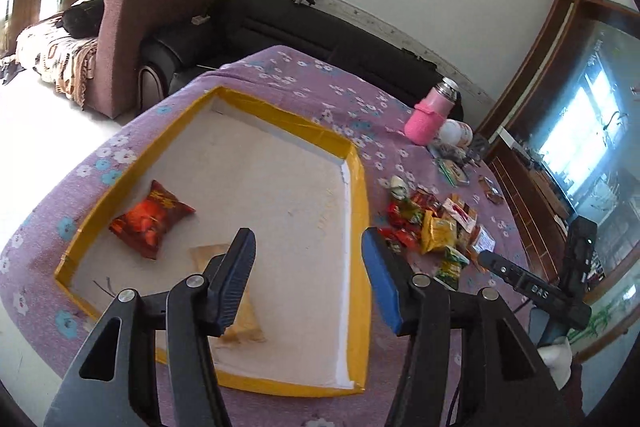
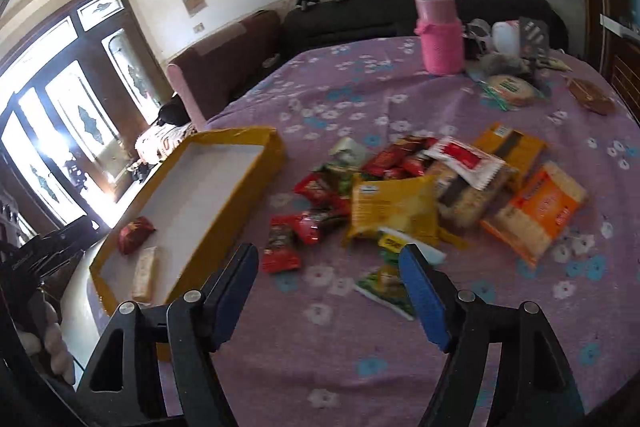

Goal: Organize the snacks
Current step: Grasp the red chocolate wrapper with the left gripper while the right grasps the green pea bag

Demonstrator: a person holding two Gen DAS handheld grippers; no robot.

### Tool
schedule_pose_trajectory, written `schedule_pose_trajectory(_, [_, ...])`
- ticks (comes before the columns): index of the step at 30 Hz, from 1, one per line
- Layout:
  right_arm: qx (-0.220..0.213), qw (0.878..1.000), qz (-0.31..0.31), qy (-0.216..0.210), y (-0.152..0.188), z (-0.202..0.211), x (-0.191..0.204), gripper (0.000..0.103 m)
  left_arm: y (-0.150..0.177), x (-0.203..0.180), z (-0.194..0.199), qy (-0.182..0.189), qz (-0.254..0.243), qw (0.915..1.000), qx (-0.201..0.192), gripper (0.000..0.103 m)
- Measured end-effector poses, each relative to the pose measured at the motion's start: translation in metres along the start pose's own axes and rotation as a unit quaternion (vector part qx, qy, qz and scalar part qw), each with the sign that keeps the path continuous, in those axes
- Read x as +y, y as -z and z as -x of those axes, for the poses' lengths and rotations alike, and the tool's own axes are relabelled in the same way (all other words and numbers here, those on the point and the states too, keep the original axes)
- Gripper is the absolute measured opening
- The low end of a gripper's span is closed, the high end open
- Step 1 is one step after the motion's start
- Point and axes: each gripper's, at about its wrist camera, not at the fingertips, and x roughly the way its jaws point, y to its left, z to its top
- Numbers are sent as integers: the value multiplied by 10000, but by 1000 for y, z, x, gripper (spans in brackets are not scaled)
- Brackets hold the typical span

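A shallow yellow-rimmed box (image 1: 358, 195) (image 2: 240, 183) with a white floor lies on the purple flowered tablecloth. In it are a red snack bag (image 1: 150, 219) (image 2: 134, 234) and a pale tan wrapped snack (image 1: 244, 319) (image 2: 145, 273). My left gripper (image 1: 308, 269) is open and empty, hovering over the box near the tan snack. A pile of snack packets (image 1: 430, 227) lies right of the box, with a yellow packet (image 2: 394, 209), an orange packet (image 2: 536, 211) and small red packets (image 2: 282, 247). My right gripper (image 2: 328, 281) is open and empty, above the cloth in front of the pile.
A pink-sleeved flask (image 2: 440, 31) (image 1: 428, 117) stands at the table's far side beside jars and clutter (image 2: 512, 47). A green packet (image 2: 386, 287) lies near my right fingers. A black sofa (image 1: 320, 27) is behind the table. The right gripper's body (image 1: 536, 293) shows in the left wrist view.
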Motion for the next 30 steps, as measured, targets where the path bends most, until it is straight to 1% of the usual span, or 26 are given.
schedule_pose_trajectory(2, [59, 10000, -21, 69, -2, -8, -15, 75, 5, -15, -5, 95, -71, 9999, 122, 54])
schedule_pose_trajectory(4, [253, 9994, -231, -25, -6, -22, -30, 75, 9, -32, -8, 111, -209, 9995, 220, 54])
schedule_pose_trajectory(6, [444, 9985, -304, 31, -4, -36, -32, 73, 13, -47, -10, 66, -383, 9989, 280, 54])
schedule_pose_trajectory(10, [571, 9981, -212, 84, 10, -48, -25, 72, 17, -79, -27, 28, -712, 9962, 497, 54])
schedule_pose_trajectory(11, [595, 9980, -221, 61, 13, -51, -25, 65, 20, -86, -34, 11, -782, 9953, 565, 54])
schedule_pose_trajectory(12, [625, 9977, -254, 17, 15, -53, -26, 50, 22, -94, -43, -5, -843, 9943, 647, 54])
schedule_pose_trajectory(13, [554, 9981, -228, 117, 15, -52, -27, 43, 24, -100, -52, -1, -895, 9933, 736, 54])
schedule_pose_trajectory(14, [561, 9981, -235, 77, 15, -52, -29, 36, 26, -106, -61, 9, -936, 9923, 809, 54])
schedule_pose_trajectory(17, [523, 9979, -374, -58, 16, -49, -36, 35, 29, -123, -90, -75, -1051, 9890, 1038, 54])
schedule_pose_trajectory(20, [520, 9976, -441, -138, 16, -47, -40, 35, 27, -129, -120, -412, -1203, 9852, 1149, 54])
schedule_pose_trajectory(24, [553, 9964, -584, -279, 15, -47, -45, 35, 26, -128, -152, -714, -1283, 9805, 1303, 53])
schedule_pose_trajectory(26, [569, 9956, -664, -325, 16, -46, -47, 35, 26, -130, -159, -884, -1429, 9778, 1252, 53])
schedule_pose_trajectory(27, [581, 9953, -695, -353, 16, -46, -48, 35, 25, -131, -161, -883, -1448, 9776, 1246, 50])
schedule_pose_trajectory(30, [600, 9951, -698, -373, 15, -46, -48, 35, 23, -132, -167, -1002, -1558, 9747, 1248, 29])
